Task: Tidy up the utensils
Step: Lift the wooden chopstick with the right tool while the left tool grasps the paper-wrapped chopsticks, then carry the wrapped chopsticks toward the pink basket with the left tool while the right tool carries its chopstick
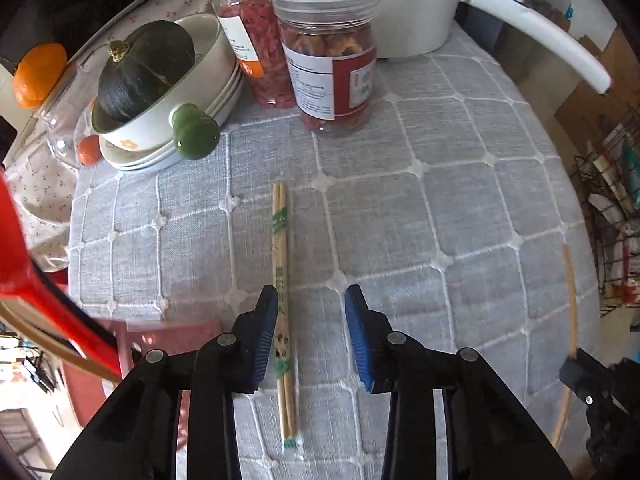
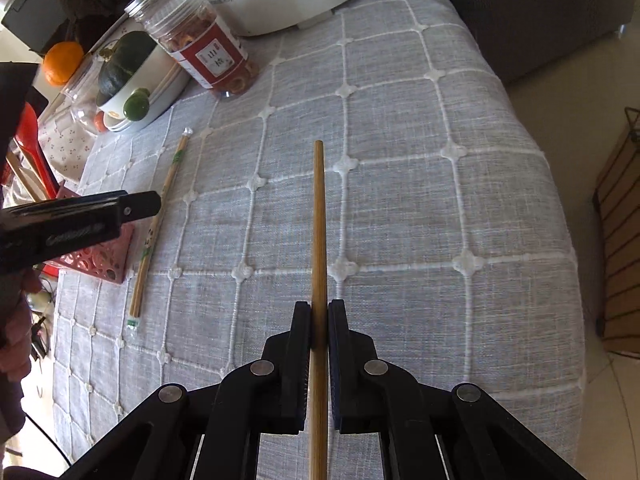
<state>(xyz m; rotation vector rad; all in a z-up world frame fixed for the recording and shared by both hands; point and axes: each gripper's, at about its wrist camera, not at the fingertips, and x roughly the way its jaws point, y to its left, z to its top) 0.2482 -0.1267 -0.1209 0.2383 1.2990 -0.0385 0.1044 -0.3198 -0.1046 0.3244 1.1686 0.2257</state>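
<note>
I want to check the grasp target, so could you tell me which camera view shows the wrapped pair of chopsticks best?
The left wrist view: the wrapped chopsticks lie lengthwise on the grey cloth, between the open fingers of the left gripper. In the right wrist view they appear small at the left, partly crossed by the left gripper's finger.

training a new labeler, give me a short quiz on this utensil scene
1. True or false: the right hand-held gripper is shut on a bare wooden stick.
2. What lies between the open fingers of the left hand-held gripper?
3. Which sits in the top bowl of the stack: A) orange, B) dark green squash, C) jar?

Key:
1. True.
2. The wrapped chopsticks, flat on the grey tablecloth.
3. B.
</note>
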